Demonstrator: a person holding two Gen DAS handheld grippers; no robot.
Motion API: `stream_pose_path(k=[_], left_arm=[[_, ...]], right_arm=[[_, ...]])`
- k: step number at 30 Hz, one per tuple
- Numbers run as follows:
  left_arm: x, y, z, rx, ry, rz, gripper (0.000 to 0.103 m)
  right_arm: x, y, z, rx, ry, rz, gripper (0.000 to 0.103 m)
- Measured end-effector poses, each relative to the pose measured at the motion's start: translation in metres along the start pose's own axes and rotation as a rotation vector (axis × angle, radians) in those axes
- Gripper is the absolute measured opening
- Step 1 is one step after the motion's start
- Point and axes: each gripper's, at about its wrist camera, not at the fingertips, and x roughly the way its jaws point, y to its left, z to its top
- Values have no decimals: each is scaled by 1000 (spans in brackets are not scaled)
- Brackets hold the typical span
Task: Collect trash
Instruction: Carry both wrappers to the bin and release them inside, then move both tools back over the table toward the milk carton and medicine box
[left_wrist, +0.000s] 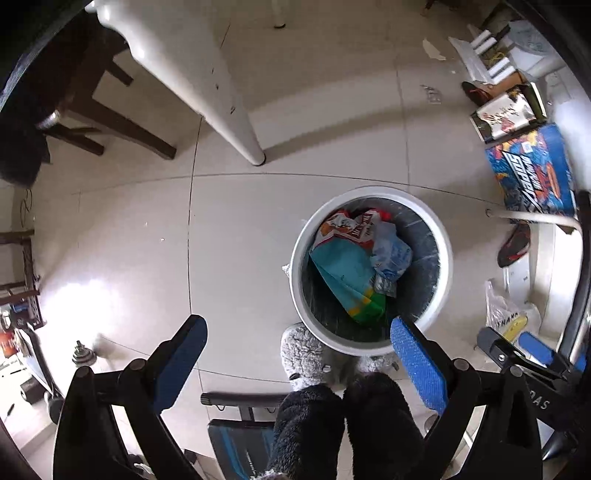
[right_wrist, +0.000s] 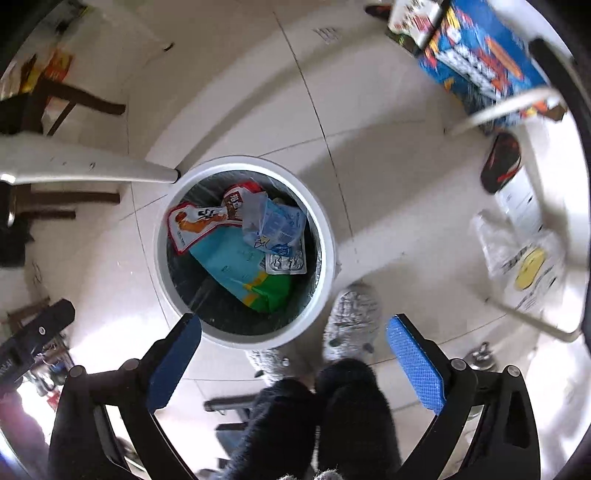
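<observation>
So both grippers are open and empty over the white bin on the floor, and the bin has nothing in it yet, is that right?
Not quite: the white bin already holds trash, as the right wrist view shows: a teal and green bag, a red and white wrapper and a pale blue packet. The rest stands: left gripper and right gripper are open and empty.

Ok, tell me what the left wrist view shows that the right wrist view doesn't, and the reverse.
Only the left wrist view shows the open book with dark pages by the far wall and a small dark dumbbell weight on the floor. Only the right wrist view shows the red and yellow packaging at upper left. Both show the round white trash bin holding wrappers, the blue printed cardboard box, and the person's grey fuzzy slippers. Both pairs of fingers are spread and empty.
</observation>
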Motion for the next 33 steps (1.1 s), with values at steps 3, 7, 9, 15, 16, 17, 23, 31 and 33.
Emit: stream_pose_path(k=[3, 7, 9, 15, 16, 17, 23, 31, 33], left_arm=[[-24, -3, -9, 13, 7, 4, 102], [-57, -5, -20, 14, 10, -7, 102], [-78, -5, -27, 21, 6, -11, 102], [-140, -3, -46, 50, 4, -33, 102], [-148, -3, -48, 53, 2, -38, 102], [-160, -3, -51, 57, -3, -40, 102], [-231, 2, -68, 73, -35, -55, 102], [-309, 11, -73, 94, -119, -67, 102], [-324, 13, -66, 92, -153, -75, 102]], right_arm=[[-26, 5, -7, -37, -20, -23, 102], [-69, 15, -17, -58, -36, -39, 102], [-90, 19, -23, -70, -46, -47, 102], [-167, 32, -44, -121, -72, -58, 102], [-177, 34, -47, -125, -77, -55, 102], [-190, 36, -51, -131, -83, -53, 102], [-277, 51, -75, -154, -117, -38, 102], [-380, 67, -102, -139, -155, -5, 102], [-400, 70, -102, -126, -172, 14, 102]])
